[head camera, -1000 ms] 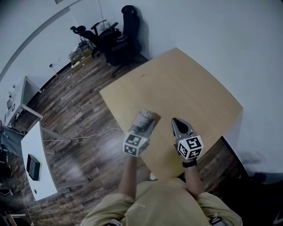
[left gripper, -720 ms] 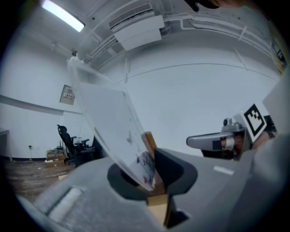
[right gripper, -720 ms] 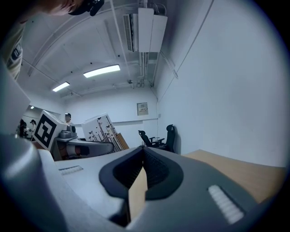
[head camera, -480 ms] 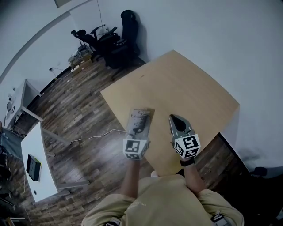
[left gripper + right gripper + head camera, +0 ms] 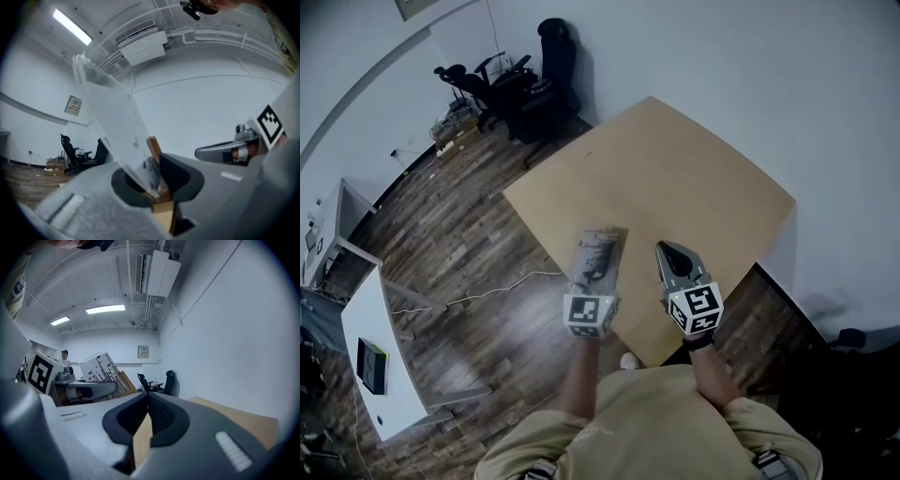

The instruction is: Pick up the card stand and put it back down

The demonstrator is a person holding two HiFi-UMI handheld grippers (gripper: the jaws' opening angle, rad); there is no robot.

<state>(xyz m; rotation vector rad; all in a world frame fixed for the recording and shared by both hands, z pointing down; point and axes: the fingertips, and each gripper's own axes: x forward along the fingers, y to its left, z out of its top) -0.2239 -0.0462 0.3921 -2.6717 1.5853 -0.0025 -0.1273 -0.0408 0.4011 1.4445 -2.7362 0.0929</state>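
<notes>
The card stand (image 5: 598, 255), a clear sheet with a printed card in a small wooden base, hangs above the near part of the wooden table (image 5: 675, 178). My left gripper (image 5: 592, 283) is shut on it. In the left gripper view the clear sheet (image 5: 110, 110) rises tilted to the upper left, and both pads press the wooden base (image 5: 153, 149) of the stand. My right gripper (image 5: 668, 251) hovers beside it on the right, shut and empty, over the table's near edge. Its jaws (image 5: 147, 398) meet with nothing between them, and the stand (image 5: 101, 367) shows at their left.
Black office chairs (image 5: 525, 80) stand by the far wall. White desks (image 5: 375, 356) are at the left on the wood floor, where a cable (image 5: 502, 286) lies. The white wall runs close along the table's right side. A person (image 5: 63, 355) stands far off.
The stand has swung from leaning right to pointing nearly straight ahead. Both grippers have drifted a little toward the table's near edge. The grip is unchanged.
</notes>
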